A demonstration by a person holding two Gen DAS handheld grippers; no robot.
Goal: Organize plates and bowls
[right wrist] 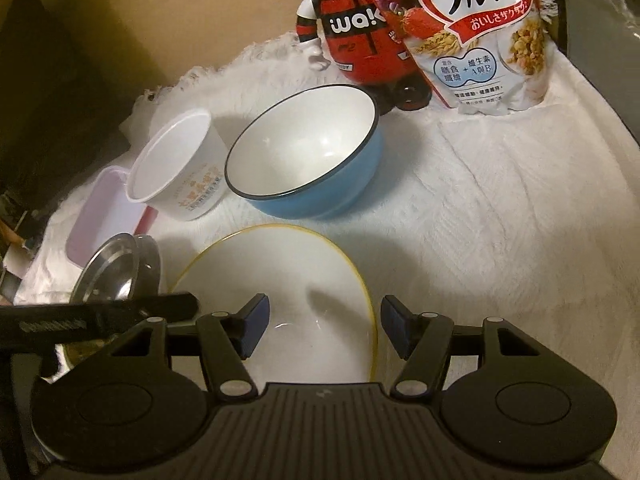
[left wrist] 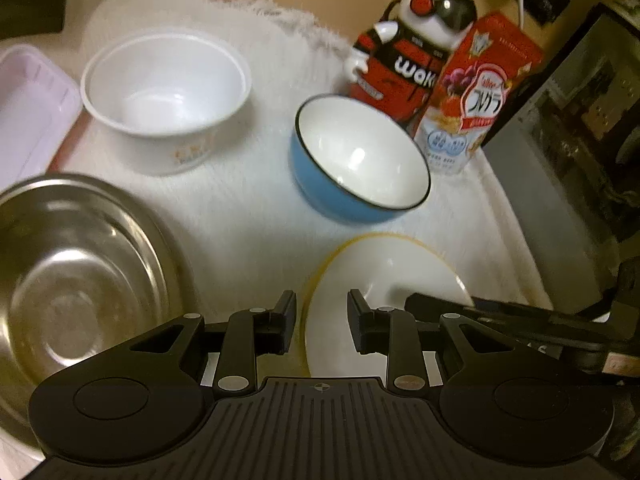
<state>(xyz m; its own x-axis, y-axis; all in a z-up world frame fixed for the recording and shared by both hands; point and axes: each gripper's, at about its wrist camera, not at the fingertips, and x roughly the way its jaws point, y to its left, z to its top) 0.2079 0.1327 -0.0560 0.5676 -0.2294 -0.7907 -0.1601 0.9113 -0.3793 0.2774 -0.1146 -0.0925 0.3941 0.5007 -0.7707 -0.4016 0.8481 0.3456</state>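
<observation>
- A white fluffy cloth (right wrist: pixel 500 208) is spread over the surface, and all the dishes are set on it.
- A white bowl with a yellow rim (right wrist: pixel 280 280) is seen nearest both cameras, in front of a blue enamel bowl (right wrist: pixel 316 188) with a white inside and a dark rim.
- The left gripper (left wrist: pixel 322 320) is held over the near left rim of the yellow-rimmed bowl; its jaws are parted by a narrow gap, and whether the rim is pinched or merely straddled cannot be told.
- The right gripper (right wrist: pixel 324 328) is held over the same bowl, its jaws wider apart, with the bowl's right rim lying between the blue pads (right wrist: pixel 254 324); no pad is seen pressing on it.
- A stainless steel bowl (left wrist: pixel 72 280) is placed to the left of the yellow-rimmed bowl, apart from it.
- A white plastic cup-shaped bowl (left wrist: pixel 164 84) with faint orange print is set behind the steel bowl, beside a pale pink tray (left wrist: pixel 32 112).
- A red and white robot figure (left wrist: pixel 404 52) and a Calbee granola bag (right wrist: pixel 480 32) are stood at the back, just behind the blue bowl.
</observation>
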